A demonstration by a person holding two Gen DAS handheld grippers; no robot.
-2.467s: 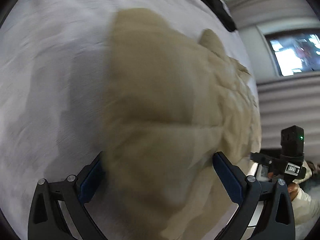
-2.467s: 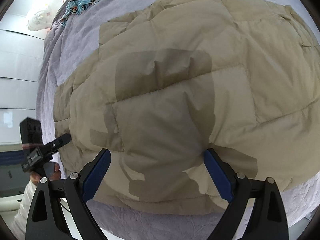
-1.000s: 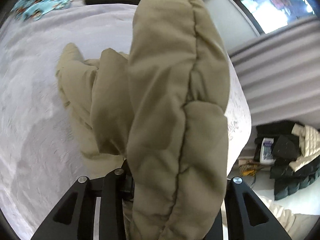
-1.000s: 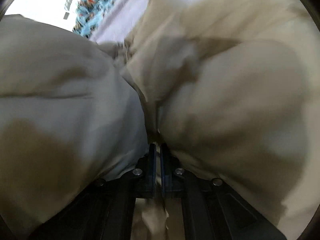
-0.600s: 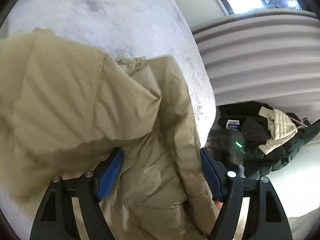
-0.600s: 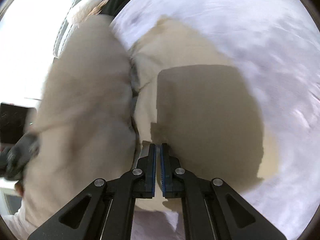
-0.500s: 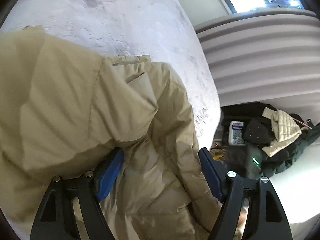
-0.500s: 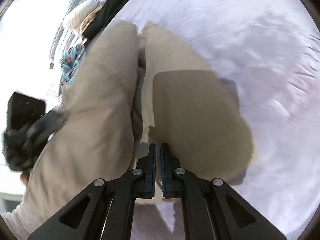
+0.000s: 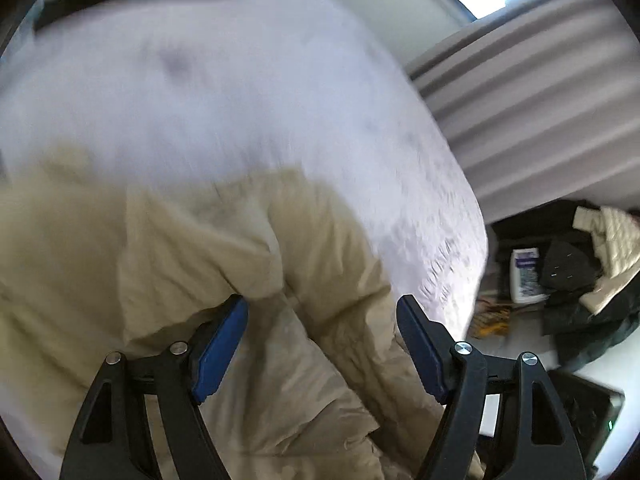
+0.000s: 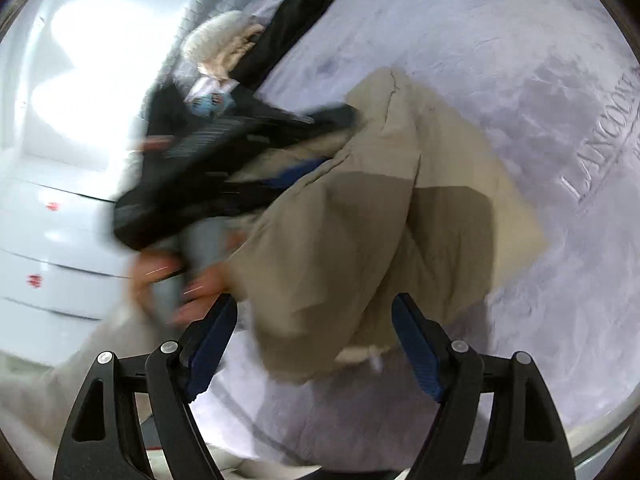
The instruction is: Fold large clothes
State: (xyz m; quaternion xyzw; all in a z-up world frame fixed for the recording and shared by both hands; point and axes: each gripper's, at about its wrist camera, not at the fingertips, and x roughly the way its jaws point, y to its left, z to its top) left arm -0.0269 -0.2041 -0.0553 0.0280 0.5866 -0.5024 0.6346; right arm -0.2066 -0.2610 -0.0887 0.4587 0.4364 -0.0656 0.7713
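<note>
The tan jacket [image 9: 168, 264] is a puffy, quilted thing, matte fabric with soft stitched channels, and it lies bunched in thick rounded folds on the bed [image 9: 240, 100], whose pale lilac cover has a fine embossed grain and raised lettering near one edge. In the left wrist view the left gripper [image 9: 322, 328] hangs over the jacket with its black arms spread and its blue pads [image 9: 220, 340] wide apart, nothing pinched between them; the padded folds fill the gap beneath and run off to the left side. The picture is smeared with motion, so I cannot say whether the pads touch the fabric. Over in the right wrist view the right gripper [image 10: 312, 328] is likewise spread open, blue pads well apart, with the jacket's lower edge sitting just ahead of and between them, a little pale tag or cord end showing at the hem. The jacket there is doubled over into a rough slab with one flat corner lying out on the cover. The left gripper shows in this view as a dark blur at the jacket's far left side, a hand [image 10: 180, 280] wrapped around its grey handle. Behind it lie a black garment [image 10: 288, 28] and something fluffy and cream [image 10: 220, 48]. Off the bed's edge in the left view sits a heap of dark clothes [image 9: 576, 280] with a white quilted piece on top
</note>
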